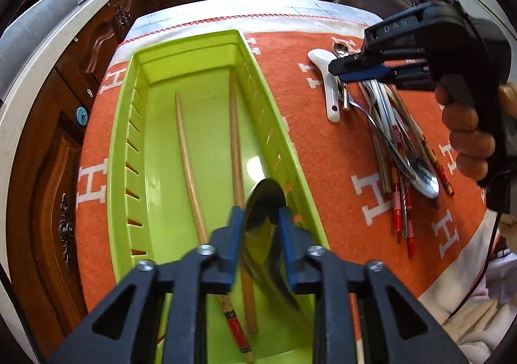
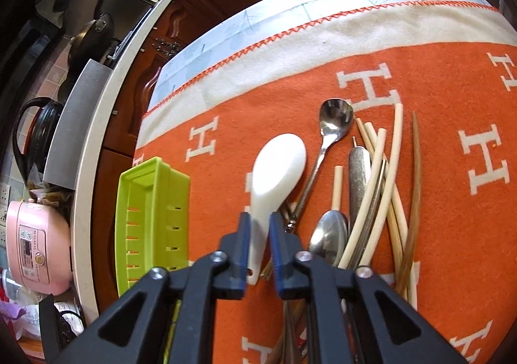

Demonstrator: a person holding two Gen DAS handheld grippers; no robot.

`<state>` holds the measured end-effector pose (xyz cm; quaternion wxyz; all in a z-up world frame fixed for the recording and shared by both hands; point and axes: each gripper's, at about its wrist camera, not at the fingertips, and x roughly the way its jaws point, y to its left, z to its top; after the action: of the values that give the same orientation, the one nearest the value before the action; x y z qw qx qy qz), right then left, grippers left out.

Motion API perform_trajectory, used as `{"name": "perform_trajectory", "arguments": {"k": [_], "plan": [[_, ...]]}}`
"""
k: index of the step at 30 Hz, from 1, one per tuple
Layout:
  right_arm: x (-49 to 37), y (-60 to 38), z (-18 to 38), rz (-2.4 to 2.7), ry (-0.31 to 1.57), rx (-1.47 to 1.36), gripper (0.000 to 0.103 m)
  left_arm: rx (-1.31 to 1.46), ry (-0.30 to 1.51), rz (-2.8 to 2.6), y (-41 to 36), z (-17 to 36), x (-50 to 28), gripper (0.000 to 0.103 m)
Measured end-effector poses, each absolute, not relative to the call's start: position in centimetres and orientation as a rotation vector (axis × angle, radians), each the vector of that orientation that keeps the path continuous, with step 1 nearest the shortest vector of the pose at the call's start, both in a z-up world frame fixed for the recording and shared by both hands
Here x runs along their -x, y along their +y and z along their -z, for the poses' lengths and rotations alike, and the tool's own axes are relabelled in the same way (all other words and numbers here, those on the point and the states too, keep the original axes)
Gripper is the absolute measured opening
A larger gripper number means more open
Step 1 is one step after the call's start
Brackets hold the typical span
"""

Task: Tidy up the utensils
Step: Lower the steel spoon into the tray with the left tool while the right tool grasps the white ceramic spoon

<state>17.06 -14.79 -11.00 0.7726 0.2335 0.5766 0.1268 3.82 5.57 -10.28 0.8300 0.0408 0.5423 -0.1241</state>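
White ceramic, the soup spoon (image 2: 278,166) lies on the orange cloth (image 2: 436,234) at the left edge of the loose utensil pile (image 2: 371,202), its bowl far and its handle running near, straight into the gap of the right gripper (image 2: 260,225); that gripper's blue pads (image 2: 278,234) stand a little apart on either side of the handle, and whether they already touch it I cannot tell; just right of the white spoon lie a small steel spoon (image 2: 334,120), a second steel spoon (image 2: 329,234) and a fan of pale chopsticks (image 2: 381,189), crossing one another; the left gripper (image 1: 260,218) is clamped on a large steel spoon (image 1: 266,202), whose dark, shiny bowl sticks out far beyond the blue fingertips (image 1: 236,225) and hangs over the near right part of the green tray (image 1: 122,150); whether the spoon touches the tray floor cannot be told; in the tray lie two wooden chopsticks (image 1: 190,166) lengthwise, one near the middle and one closer to the right wall, the first with a red and black patterned end at the near side; the tray sits on the cloth to the left of the pile, well apart from it; from the left wrist view the right gripper hovers low over the far end of the pile, held by a hand (image 1: 468,137) at the right
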Motion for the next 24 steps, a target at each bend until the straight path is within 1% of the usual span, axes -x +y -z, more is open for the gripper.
{"name": "perform_trajectory", "arguments": {"k": [3,11,18,21,24], "plan": [[-17.1,-14.9,11.0,-0.275,1.241,-0.516,0.021,-0.055,1.129,0.251,6.2,9.5,-4.0,0.025],[-17.7,-14.0,11.5,-0.282,1.249,-0.513,0.021,0.089,1.049,0.139,9.4,6.7,-4.7,0.025],[-18.1,-12.1,11.2,-0.263,1.221,-0.417,0.02,0.166,1.047,0.076,11.2,6.5,-4.5,0.025],[-18.2,-11.1,10.7,-0.251,1.187,-0.344,0.014,0.173,1.059,0.075,11.3,7.0,-4.5,0.025],[-18.1,-10.1,10.3,-0.253,1.159,-0.28,0.012,0.17,1.063,0.084,11.1,7.2,-4.6,0.025]]}}
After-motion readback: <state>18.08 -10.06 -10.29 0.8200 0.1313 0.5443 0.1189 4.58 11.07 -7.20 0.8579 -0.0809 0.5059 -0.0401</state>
